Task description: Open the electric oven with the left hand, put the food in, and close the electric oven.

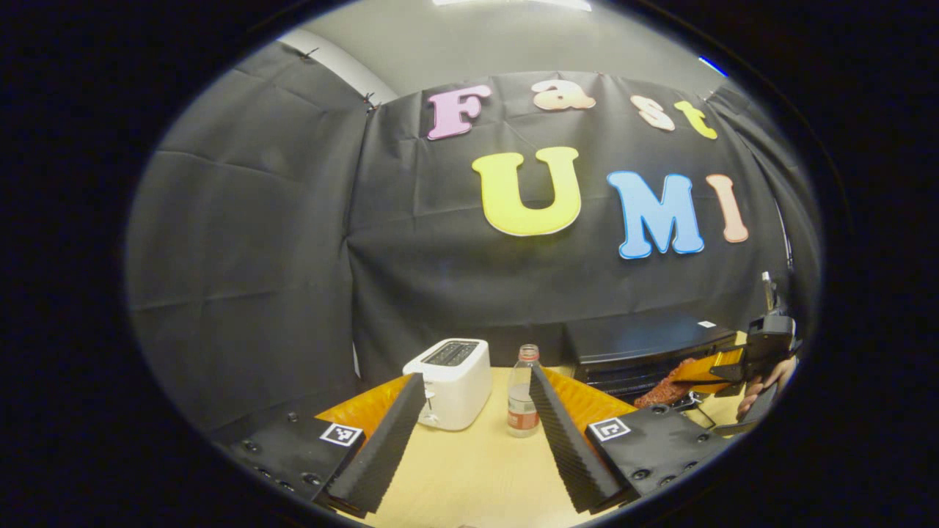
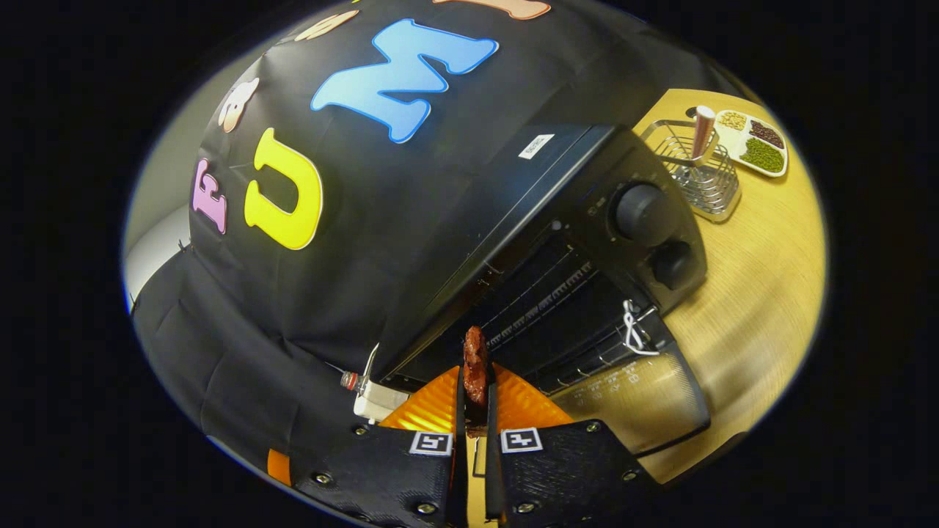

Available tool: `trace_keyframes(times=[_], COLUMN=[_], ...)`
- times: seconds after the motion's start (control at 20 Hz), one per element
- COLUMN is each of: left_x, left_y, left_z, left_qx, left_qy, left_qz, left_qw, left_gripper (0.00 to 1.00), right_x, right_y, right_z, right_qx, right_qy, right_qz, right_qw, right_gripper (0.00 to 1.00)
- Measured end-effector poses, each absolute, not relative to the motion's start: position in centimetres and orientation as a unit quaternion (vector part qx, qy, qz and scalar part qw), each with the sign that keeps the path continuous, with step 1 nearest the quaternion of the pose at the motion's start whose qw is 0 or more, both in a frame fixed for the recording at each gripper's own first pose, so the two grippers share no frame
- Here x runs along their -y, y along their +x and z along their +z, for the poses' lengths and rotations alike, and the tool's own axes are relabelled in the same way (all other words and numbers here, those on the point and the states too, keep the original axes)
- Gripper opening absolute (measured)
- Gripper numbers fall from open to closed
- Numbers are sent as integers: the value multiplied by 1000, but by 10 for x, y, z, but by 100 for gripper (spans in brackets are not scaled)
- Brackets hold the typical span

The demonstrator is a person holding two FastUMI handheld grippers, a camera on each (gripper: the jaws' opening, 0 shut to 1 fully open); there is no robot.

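Oven (image 2: 587, 242) door (image 2: 638, 411) lay open (label unreadable); right gripper (image 2: 475, 411) clenched the food (image 2: 475, 367) at the cavity's near edge. Left gripper (image 1: 477, 433) stood released over bare table (image 1: 477, 477).

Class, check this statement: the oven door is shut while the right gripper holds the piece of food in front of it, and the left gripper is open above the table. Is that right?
Not quite. The oven door is open, folded down, with the racks showing in the right gripper view. The rest holds: the right gripper pinches the food before the oven, and the left gripper is open above the table.
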State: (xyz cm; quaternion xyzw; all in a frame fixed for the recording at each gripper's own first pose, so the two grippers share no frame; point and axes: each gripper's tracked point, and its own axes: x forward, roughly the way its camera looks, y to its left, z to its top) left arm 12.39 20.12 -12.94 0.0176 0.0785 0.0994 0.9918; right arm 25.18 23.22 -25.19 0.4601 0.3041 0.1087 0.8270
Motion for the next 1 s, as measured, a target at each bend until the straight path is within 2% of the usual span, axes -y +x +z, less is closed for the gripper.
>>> trace_keyframes(times=[0.65,0.75,0.8,0.9,1.0], left_x=[-233,-235,-236,-235,-233], left_y=[101,101,101,100,99], left_z=[-133,-131,-129,-127,-128], left_qx=[-104,-100,-97,-94,-93], left_qy=[42,42,41,36,34], left_qz=[130,134,137,138,139], left_qw=[985,985,985,985,985], left_gripper=[100,100,100,100,100], right_x=[-239,-235,-230,-225,-216], right_y=[295,294,293,291,293], right_z=[-286,-300,-307,-309,-303], right_qx=[-273,-287,-296,-294,-278], right_qy=[472,436,415,389,360], right_qz=[87,74,69,60,51], right_qw=[834,850,857,871,889], right_gripper=[11,15,24,37,44])
